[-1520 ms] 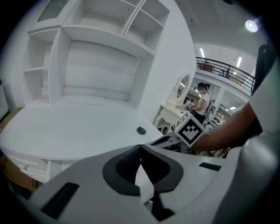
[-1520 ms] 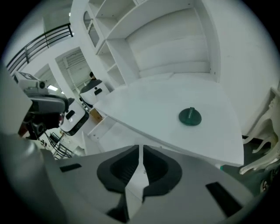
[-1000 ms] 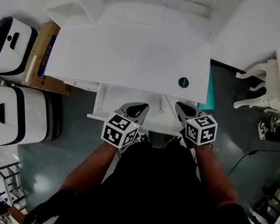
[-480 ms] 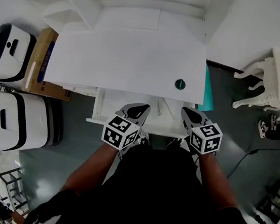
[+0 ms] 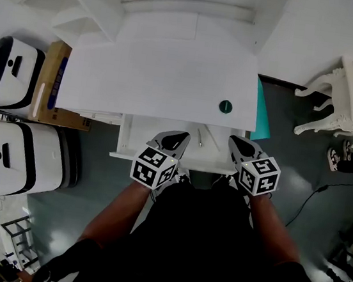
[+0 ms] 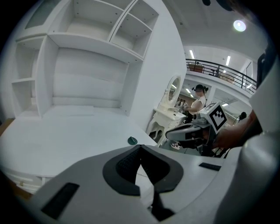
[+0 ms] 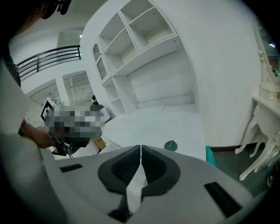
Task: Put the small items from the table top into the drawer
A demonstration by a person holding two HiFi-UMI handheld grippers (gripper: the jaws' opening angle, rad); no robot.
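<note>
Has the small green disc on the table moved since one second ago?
No. The green disc keeps the same place near the front right corner of the white table.

A small dark-green disc [image 5: 225,106] lies right of centre on the white worktop [image 5: 159,77]. Below it, the drawer [image 5: 123,144] stands open.

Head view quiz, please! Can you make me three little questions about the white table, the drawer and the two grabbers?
1. True or false: the green round item lies inside the open drawer.
2. Pick one: the green round item sits nearest which part of the table top? A) the person's left edge B) the person's right edge C) the far back
3. Fill the gap: the left gripper and the right gripper both have their jaws ____, with nothing between them.

Key: 1 false; 2 B; 3 shut.
</note>
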